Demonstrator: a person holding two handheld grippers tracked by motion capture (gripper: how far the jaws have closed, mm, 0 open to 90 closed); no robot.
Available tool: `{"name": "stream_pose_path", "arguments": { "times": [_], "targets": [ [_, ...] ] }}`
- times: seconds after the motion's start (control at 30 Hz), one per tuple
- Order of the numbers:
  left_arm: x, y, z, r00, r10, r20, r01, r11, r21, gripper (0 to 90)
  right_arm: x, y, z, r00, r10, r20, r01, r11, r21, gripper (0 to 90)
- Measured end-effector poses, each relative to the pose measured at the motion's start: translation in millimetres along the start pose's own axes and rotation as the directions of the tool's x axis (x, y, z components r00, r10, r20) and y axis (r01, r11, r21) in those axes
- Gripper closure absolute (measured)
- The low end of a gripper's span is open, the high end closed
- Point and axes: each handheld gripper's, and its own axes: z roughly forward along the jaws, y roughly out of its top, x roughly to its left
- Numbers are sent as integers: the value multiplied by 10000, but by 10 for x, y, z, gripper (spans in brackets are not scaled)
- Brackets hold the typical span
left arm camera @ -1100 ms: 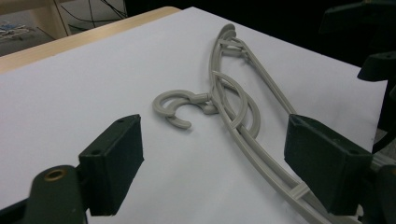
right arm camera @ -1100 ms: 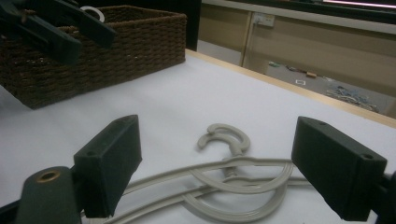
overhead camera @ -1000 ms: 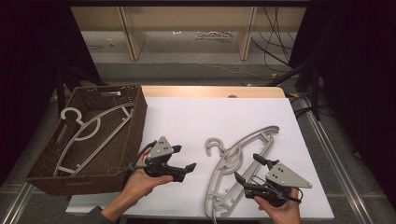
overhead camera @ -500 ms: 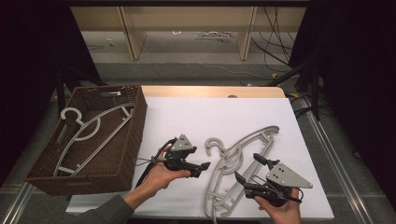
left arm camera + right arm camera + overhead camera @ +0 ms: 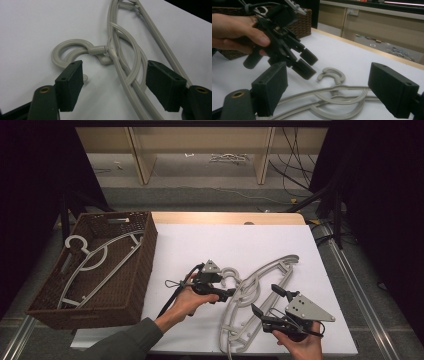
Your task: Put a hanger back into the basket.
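Above the hangers' hooks (image 5: pixel 75 48), left claw (image 5: pixel 226 293), tilted down, agape.

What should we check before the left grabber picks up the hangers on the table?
1. Left gripper jaws wide enough: ok, open, though they have just been closing a little.
2. Hangers between its pads: ok, neck and hooks lie in the gap, untouched.
3. One hanger or two stacked: not ok, two hooks overlap.
4. Right gripper out of the way: ok, open, beside the hangers' lower end.
5. Basket has room: ok, one hanger inside.
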Motion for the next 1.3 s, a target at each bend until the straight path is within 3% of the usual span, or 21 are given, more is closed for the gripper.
{"name": "stream_pose_path", "arguments": {
  "times": [0.03,0.07,0.2,0.4,0.53,0.7,0.77,0.8,0.87,0.9,0.93,0.97,1.0,1.03,1.1,1.17,1.3],
  "targets": [
    [0,0,0,10000,0,0,0,10000,0,314,0,-2,-1,10000,-9,0,9,10000,22,169],
    [2,15,71,9995,-307,-23,307,9995,20,319,0,-3,-2,10000,0,3,0,10000,17,169],
    [11,37,165,9999,-118,-119,122,9993,353,362,-1,-2,-3,10000,2,25,-2,10000,-16,170],
    [-33,71,281,9995,-315,-7,314,9974,655,391,-2,-1,-4,10000,19,20,-19,10000,-19,170],
    [-28,93,330,9999,87,-131,-75,9958,915,454,-2,-1,0,10000,-8,-20,8,10000,-46,169],
    [-17,111,387,9997,-251,26,246,9934,1121,515,-1,0,-1,10000,-17,-24,17,10000,-1,169],
    [-26,116,403,9997,-230,78,217,9906,1351,529,3,3,-3,10000,38,-48,-38,10000,22,169],
    [-8,124,392,9998,115,170,-143,9845,1749,537,4,4,-2,10000,33,-46,-33,10000,23,169],
    [-24,121,405,9999,-41,160,11,9831,1830,544,2,2,-1,10000,8,-58,-8,10000,24,169],
    [-16,123,423,9998,142,146,-169,9787,2048,558,16,2,-9,9997,208,-118,-206,9997,160,169],
    [-16,123,423,9998,142,146,-169,9787,2048,564,4,4,-3,10000,31,-49,-31,10000,22,169],
    [-14,119,431,9998,114,161,-147,9756,2189,564,4,4,-3,10000,31,-49,-31,10000,22,169],
    [-35,111,468,9995,-317,29,306,9816,1884,573,6,4,-5,10000,41,-55,-41,10000,22,169],
    [16,123,470,9996,-139,228,84,9735,2287,575,6,4,-4,10000,45,-51,-45,10000,13,169],
    [32,124,506,9980,-568,288,497,9775,2052,597,14,4,-7,9998,163,-110,-162,9998,129,169],
    [47,123,524,9976,-529,442,416,9730,2270,607,18,4,-9,9997,211,-130,-209,9997,161,169],
    [36,120,531,9943,-888,593,728,9698,2329,639,1,3,-2,10000,1,-72,-1,10000,25,170]
  ]
}}
